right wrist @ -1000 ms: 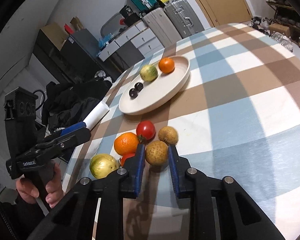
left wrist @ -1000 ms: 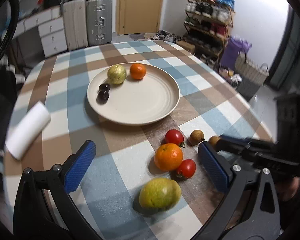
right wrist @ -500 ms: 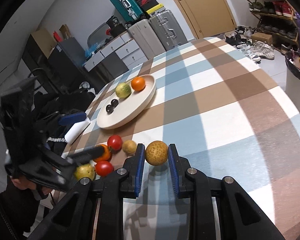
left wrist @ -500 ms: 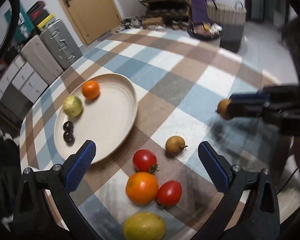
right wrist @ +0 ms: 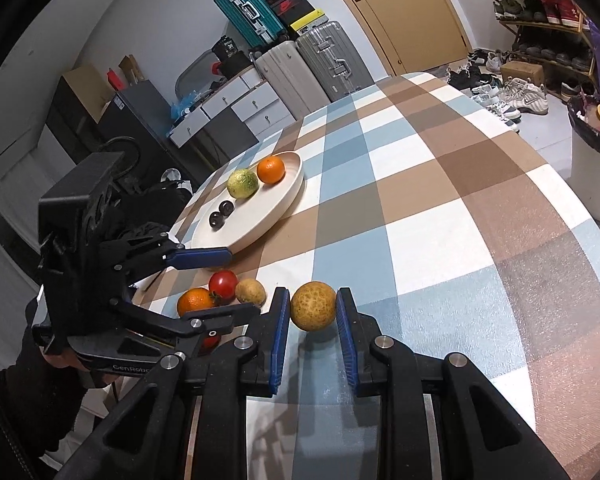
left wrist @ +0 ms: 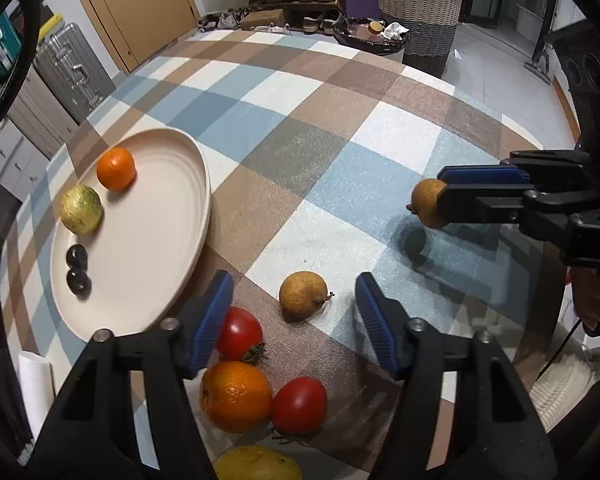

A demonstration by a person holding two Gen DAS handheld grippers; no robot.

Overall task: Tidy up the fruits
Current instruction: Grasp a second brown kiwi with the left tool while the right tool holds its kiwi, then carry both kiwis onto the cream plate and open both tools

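A: What could go wrong here?

B: The brown round fruit (right wrist: 313,306) sits lifted between the right gripper (right wrist: 313,322) pads by its sides only; a jolt on the way to the plate (right wrist: 288,196) could let it roll out.

A: And the left gripper (left wrist: 293,312)?

B: Its fingers are spread wide and hold nothing. The second brown fruit (left wrist: 303,295) lies on the table (left wrist: 300,120) between their tips, untouched. The tomato (left wrist: 238,334) sits just beside the left finger (left wrist: 210,322), so closing could nudge it.
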